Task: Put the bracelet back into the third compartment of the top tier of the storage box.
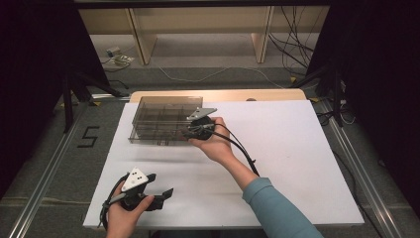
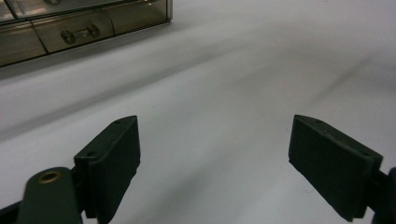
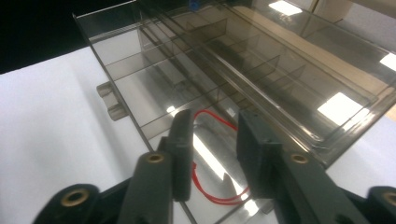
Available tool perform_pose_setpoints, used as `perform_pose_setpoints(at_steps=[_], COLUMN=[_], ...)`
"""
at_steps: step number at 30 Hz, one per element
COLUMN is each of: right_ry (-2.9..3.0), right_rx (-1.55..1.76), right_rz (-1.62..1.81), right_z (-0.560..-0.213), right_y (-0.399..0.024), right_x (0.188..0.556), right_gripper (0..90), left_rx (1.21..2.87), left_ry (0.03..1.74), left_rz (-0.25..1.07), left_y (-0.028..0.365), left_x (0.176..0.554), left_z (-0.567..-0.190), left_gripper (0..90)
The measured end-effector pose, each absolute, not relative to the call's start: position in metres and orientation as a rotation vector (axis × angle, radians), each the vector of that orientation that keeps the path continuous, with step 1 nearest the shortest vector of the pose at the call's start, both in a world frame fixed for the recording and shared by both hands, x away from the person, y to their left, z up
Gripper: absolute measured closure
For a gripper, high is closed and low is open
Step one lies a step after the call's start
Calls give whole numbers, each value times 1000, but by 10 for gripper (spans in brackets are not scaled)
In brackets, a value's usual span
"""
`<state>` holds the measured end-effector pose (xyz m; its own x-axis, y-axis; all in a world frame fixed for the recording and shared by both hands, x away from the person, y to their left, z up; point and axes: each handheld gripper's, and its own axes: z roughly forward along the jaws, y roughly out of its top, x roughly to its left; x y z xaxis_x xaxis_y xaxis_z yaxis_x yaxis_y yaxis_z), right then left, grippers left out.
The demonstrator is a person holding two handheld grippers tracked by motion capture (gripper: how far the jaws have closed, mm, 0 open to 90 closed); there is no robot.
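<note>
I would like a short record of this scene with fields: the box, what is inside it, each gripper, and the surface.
box: clear compartment box, lid raised
contents: red loop in a near compartment
right gripper: at the box's near right corner, jaws apart over the red loop, pads not pressing on it
left gripper: jaws wide apart, nothing between them, over the white board

One clear compartment box [image 1: 161, 119]; one red loop [image 3: 219, 158] inside; two grippers: left gripper [image 1: 148, 196], right gripper [image 1: 190, 133].
</note>
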<state>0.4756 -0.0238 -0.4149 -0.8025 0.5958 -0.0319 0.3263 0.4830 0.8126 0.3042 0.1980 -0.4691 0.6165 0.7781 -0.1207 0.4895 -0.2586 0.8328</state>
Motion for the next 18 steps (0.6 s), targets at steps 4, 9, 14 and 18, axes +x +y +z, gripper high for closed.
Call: perform_pose_setpoints(at_steps=[4,9,14,18], right_ry=[2418,2440,2453,2437], right_rx=[785,785,783,788], right_rz=[1235,1226,1212,1220], right_z=[-411,-407,-406,-404], right_y=[-28,-33,-38,-43], right_x=[474,471,465,460], right_gripper=[604,504,422,384], left_rx=[1920,1918,1917,1917], left_ry=[1009,1009,1011,1011], left_rz=[395,390,391,388], left_y=[198,198,198,198], left_x=[304,304,305,304], left_z=[-469,-470,-470,-470], left_gripper=[167,166,166,166])
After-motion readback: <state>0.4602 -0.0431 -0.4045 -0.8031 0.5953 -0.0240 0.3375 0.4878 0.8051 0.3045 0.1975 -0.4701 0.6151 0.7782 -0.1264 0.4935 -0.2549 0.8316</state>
